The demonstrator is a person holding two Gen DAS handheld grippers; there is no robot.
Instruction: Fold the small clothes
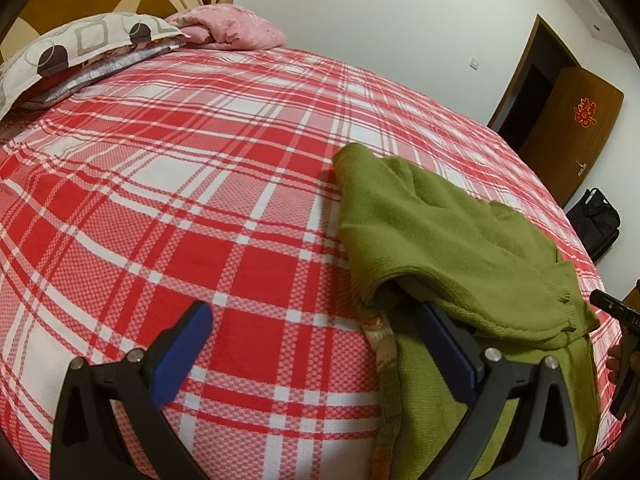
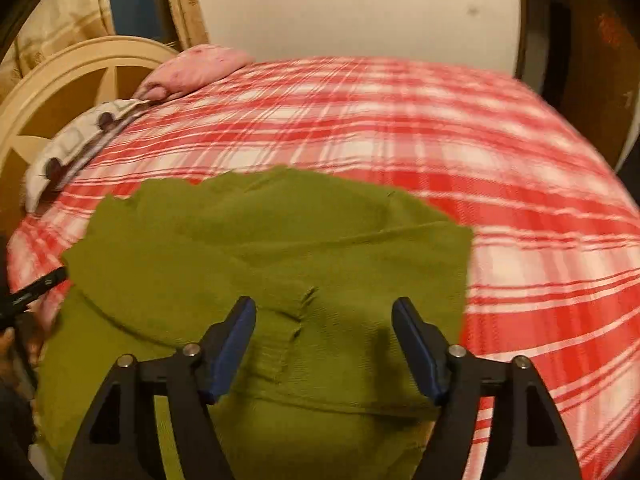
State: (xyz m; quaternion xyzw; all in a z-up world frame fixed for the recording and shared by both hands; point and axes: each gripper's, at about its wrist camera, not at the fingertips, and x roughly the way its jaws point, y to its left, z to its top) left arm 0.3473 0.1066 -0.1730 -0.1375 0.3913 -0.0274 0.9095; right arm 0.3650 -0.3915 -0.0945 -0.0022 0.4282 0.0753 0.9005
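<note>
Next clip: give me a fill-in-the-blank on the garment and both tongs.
The sweater is ___ in colour.
It lies on a red and white ___ bedsheet.
The right tongs are ___, over the sweater.
One finger of the left tongs is tucked ___ a sweater fold.

Missing: green; checked; open; under

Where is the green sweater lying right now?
The green sweater lies on the red plaid bedspread, directly under the open right gripper; in the left wrist view it lies at right, one left gripper finger under its fold.
</note>
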